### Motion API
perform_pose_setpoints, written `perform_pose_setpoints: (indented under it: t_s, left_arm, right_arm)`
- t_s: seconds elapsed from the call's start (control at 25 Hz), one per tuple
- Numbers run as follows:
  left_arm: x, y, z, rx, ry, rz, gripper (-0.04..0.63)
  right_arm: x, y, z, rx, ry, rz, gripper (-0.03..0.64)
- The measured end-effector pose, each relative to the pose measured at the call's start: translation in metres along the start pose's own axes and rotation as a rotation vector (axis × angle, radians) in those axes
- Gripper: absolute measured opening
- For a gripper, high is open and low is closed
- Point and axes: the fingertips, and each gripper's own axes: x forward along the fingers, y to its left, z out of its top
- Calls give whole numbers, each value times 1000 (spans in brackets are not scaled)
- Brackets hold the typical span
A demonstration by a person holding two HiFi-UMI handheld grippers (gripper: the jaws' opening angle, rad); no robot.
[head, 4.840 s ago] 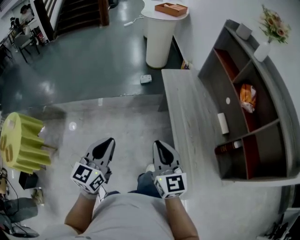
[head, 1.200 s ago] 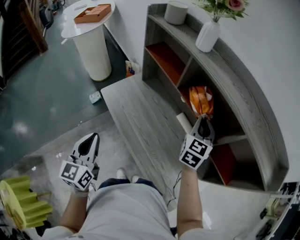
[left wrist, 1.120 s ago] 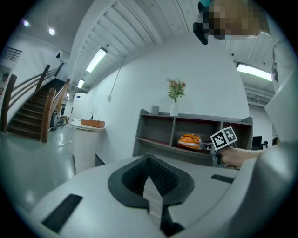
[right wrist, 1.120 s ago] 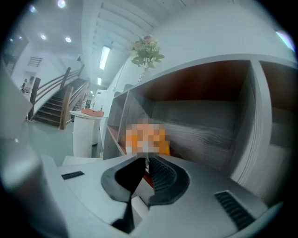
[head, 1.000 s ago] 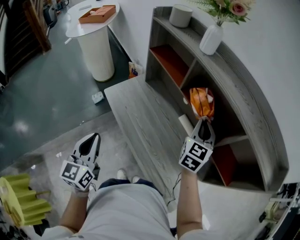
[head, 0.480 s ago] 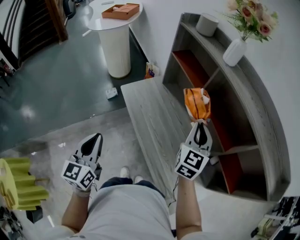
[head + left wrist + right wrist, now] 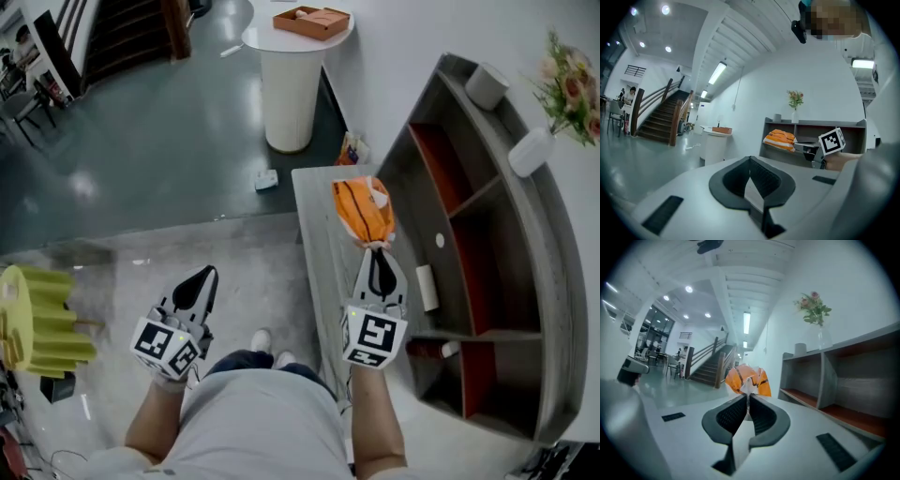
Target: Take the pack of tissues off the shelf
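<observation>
The pack of tissues point(image 7: 364, 208) is an orange-and-white plastic packet. It hangs in the air over the low grey platform point(image 7: 316, 211), outside the curved grey shelf point(image 7: 555, 272). My right gripper point(image 7: 378, 251) is shut on the pack's crimped near end. In the right gripper view the pack point(image 7: 746, 379) sticks out just beyond the pinching jaws of the right gripper point(image 7: 747, 397). My left gripper point(image 7: 208, 275) is held low at the left, shut and empty; its jaws meet at the tip point(image 7: 750, 161). From there the pack point(image 7: 780, 138) shows in front of the shelf.
The shelf has red-lined compartments, with a white vase of flowers point(image 7: 531, 150) and a grey pot point(image 7: 487, 85) on top. A white roll point(image 7: 427, 287) and a brown bottle point(image 7: 427, 350) lie at its lower level. A white round table point(image 7: 292, 89) stands beyond; a yellow stool point(image 7: 36, 317) is at the left.
The right gripper has drawn the pack out of the shelf's middle compartment and leftward over the platform. The left gripper has stayed where it was.
</observation>
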Motion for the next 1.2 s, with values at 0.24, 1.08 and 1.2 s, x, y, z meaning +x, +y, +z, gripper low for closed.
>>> perform_pose_setpoints:
  t_s: [0.24,1.08,1.2]
  left_arm:
    - [-19,18,3,-7,-10,57,15]
    - [-34,32,4,15,-1,93,15]
    - [-32,33,3,12,2,87,15]
  right_arm:
    - [14,86,17,20,-65,252,32]
    - [-18,226,5,-14,-68,658,32]
    - [-19,229,6,-25,-60,662,32]
